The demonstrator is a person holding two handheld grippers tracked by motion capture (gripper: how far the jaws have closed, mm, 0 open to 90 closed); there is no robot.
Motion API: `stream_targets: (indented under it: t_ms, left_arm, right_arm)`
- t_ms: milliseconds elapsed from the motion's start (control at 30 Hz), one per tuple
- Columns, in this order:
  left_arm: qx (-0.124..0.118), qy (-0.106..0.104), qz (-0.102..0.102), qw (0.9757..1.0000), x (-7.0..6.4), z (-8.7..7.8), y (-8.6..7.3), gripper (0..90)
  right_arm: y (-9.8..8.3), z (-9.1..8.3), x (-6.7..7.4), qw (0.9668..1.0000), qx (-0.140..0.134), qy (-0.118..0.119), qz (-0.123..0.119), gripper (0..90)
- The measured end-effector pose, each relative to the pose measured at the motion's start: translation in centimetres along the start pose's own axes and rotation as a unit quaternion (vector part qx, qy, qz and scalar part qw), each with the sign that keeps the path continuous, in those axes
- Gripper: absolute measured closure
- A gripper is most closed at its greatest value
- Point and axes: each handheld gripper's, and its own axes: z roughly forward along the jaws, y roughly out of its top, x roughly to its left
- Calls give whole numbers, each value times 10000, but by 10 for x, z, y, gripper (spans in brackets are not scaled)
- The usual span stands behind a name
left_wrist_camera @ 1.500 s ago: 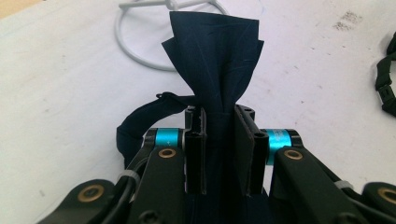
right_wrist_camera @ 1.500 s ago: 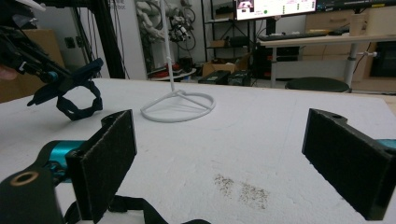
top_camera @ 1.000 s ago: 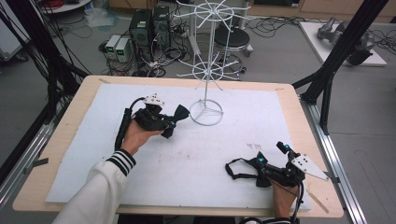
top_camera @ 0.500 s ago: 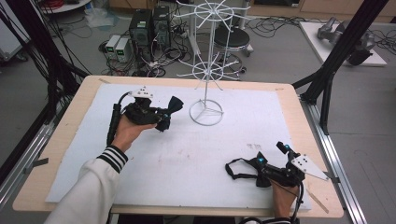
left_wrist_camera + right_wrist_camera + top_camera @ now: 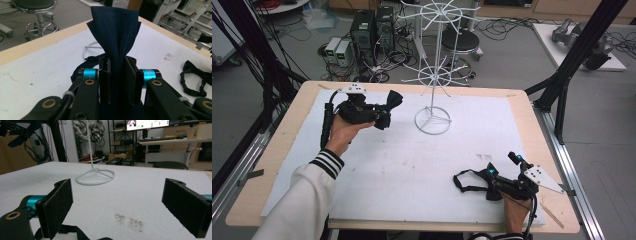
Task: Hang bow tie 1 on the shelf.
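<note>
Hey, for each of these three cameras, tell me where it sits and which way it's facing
High view: above the person's side, looking down at the table; both forearms and hands enter below.
Left gripper view: on the left gripper, looking along jaws clamped on a navy bow tie.
Right gripper view: on the right gripper, jaws apart, facing the white wire stand.
Shared: all three show the stand's ring base.

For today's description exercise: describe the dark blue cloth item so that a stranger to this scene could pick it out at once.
Start at the white wire stand at the table's far edge. To its left, the left gripper is raised above the white mat. The dark blue bow tie is pinched between its jaws, fanning out beyond them, unlike the black bow tie lying flat near the right gripper.
</note>
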Motion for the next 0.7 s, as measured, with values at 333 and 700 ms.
stream_targets:
  t_ms: [333, 700]
  left_arm:
    - [-296, -86, 16, 9995, 11, -9, 17, 754]
    - [-485, -116, 129, 9987, 10, -12, 35, 754]
  right_arm:
    - [0, -1, 0, 10000, -1, -9, 15, 93]
    - [0, 0, 0, 10000, -18, -8, -9, 93]
